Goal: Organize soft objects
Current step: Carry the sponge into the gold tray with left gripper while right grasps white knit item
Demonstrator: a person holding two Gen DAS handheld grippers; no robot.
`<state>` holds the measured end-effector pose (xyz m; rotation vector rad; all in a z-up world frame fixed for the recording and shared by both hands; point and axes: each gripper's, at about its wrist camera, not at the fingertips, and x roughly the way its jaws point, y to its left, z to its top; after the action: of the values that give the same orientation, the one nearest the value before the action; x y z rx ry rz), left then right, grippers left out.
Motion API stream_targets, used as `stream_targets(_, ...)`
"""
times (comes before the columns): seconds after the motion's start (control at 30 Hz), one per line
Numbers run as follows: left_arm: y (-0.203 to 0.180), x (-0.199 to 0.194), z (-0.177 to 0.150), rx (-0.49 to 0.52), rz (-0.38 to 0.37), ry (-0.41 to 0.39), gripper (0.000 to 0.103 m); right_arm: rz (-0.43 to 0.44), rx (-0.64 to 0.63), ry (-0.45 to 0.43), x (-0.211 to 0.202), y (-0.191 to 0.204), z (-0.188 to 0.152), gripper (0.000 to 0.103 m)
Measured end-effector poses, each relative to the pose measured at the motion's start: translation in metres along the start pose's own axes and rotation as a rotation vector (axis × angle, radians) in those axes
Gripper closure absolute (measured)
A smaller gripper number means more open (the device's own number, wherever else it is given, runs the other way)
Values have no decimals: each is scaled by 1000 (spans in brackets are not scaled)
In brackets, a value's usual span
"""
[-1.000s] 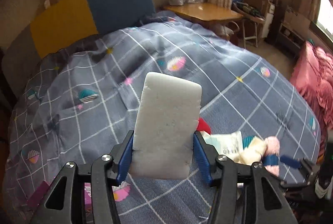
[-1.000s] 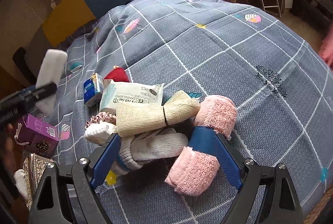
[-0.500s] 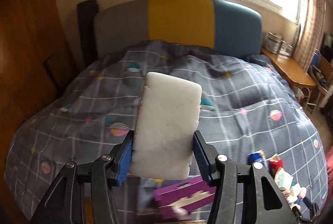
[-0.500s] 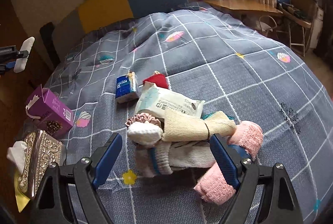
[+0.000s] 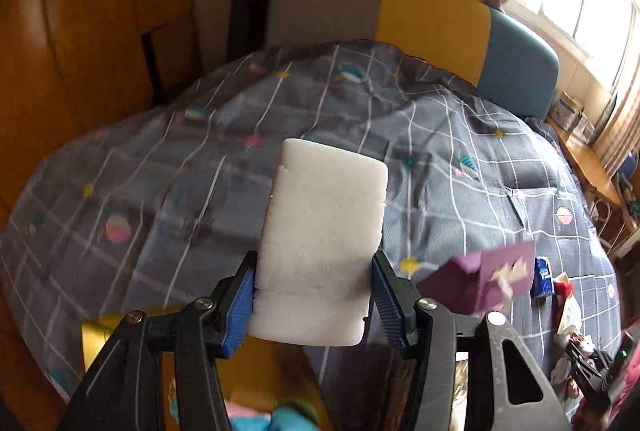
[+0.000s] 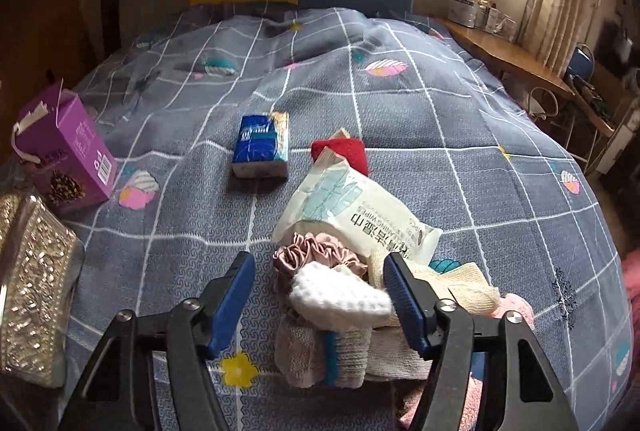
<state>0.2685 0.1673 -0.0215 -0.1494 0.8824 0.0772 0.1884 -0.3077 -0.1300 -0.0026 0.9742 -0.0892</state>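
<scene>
**White sponge pinched in the left tool, soft pile waiting under the right**

The left tool (image 5: 312, 301) pinches a white foam sponge (image 5: 322, 247) by its lower part, one blue pad on each long edge, so most of the block stands up clear above the pads. It is held in the air over the near edge of the bed (image 5: 200, 191), with a purple box (image 5: 486, 281) blurred just to its right. The sponge looks very light and springy; its edges are nicked and crumbly, so I judge a hard squeeze would dent or tear it, while a light pinch across the narrow width, as now, is enough. It is unlikely to slip, since the foam is rough.

The right tool (image 6: 320, 295) is spread wide and holds nothing, hovering low over the pile of soft things on the quilt. Between its pads lies a white knitted piece (image 6: 340, 295), touching a pink satin scrunchie (image 6: 316, 251) behind it and grey-and-blue socks (image 6: 324, 351) beneath. A pack of wet wipes (image 6: 356, 215) leans on the heap, with a red cloth item (image 6: 344, 151) behind and a blue tissue packet (image 6: 262, 147) apart to the left. All look limp and light; the knit is best gripped at its thick middle, and the wipes pack will probably be slick.
</scene>
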Motion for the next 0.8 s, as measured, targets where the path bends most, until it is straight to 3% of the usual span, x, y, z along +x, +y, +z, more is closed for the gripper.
stream_targets(0.03, 6, -4, -11, -10, -12, -10, 48, 10, 6, 19, 4, -2, -2, 63)
stream_targets(0.2, 24, -16, -62, -28, -22, -22, 48, 67, 58, 64, 11, -11, -6, 65)
stream_targets(0.37, 33, -21, -103, -11, 2, -13, 48, 48, 48, 70, 12, -8, -9, 65)
stream_targets(0.67, 62, -27, -144, -57, 186, -38, 43, 21, 23, 70, 13, -4, -10, 65)
stream_targets(0.8, 74, -35, -157, -86, 205, -42, 39, 2, 0, 65, 13, 0, -11, 65)
